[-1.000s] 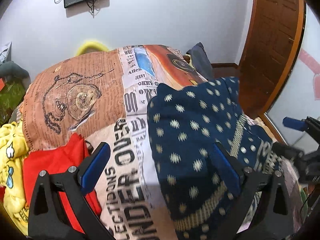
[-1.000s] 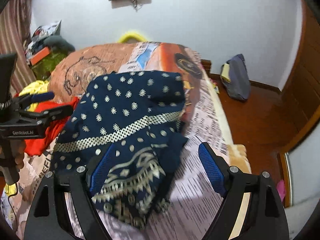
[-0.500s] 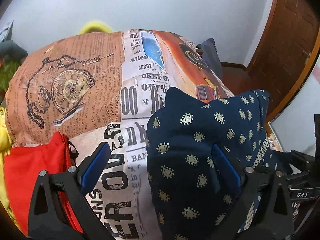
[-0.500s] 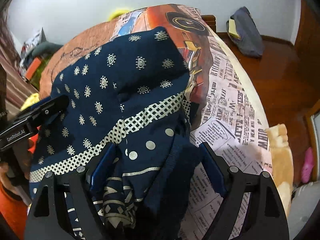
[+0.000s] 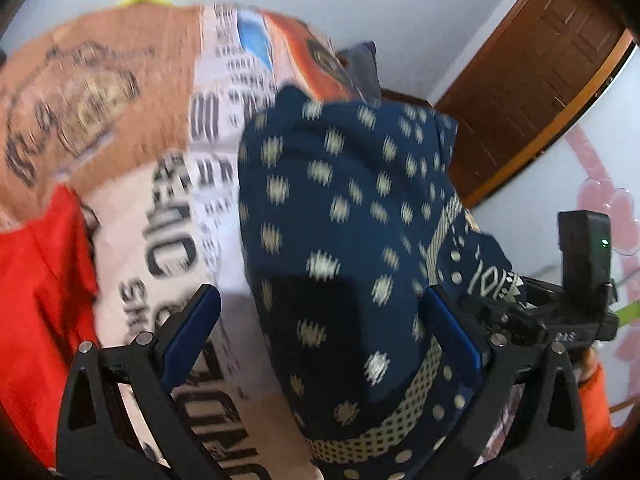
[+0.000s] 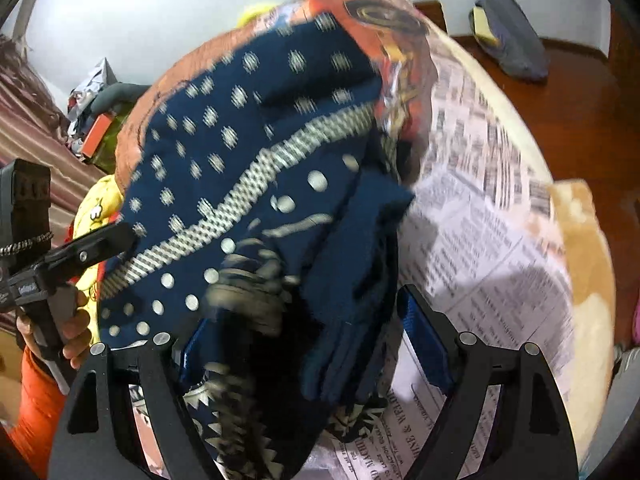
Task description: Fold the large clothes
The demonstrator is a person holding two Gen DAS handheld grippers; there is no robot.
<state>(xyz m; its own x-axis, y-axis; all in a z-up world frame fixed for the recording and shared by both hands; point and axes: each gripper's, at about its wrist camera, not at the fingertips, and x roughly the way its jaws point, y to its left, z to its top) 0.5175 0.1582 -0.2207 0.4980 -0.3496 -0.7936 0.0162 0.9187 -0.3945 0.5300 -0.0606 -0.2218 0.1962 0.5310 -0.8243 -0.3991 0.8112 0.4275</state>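
A navy garment with cream dots and a checkered band [image 5: 344, 216] lies bunched on the bed's newspaper-print sheet [image 5: 176, 232]. My left gripper [image 5: 320, 332] is open, jaws wide, low over the garment's left edge; cloth lies between the blue pads but is not pinched. My right gripper [image 6: 304, 344] is open too, with the garment's folded lower part [image 6: 280, 200] piled between its fingers. The right gripper also shows at the right in the left wrist view [image 5: 560, 320]. The left gripper shows at the left in the right wrist view [image 6: 60, 264].
A red garment [image 5: 36, 304] lies left of the navy one, and a yellow one [image 6: 96, 208] beyond it. The bed edge drops to a wooden floor [image 6: 568, 80] on the right, with a dark bag [image 6: 508, 36] on it. A brown door [image 5: 532, 72] stands far right.
Both grippers have come down and closer onto the navy garment, which now fills more of both views. Both frames are motion-blurred. Jaws stay open.
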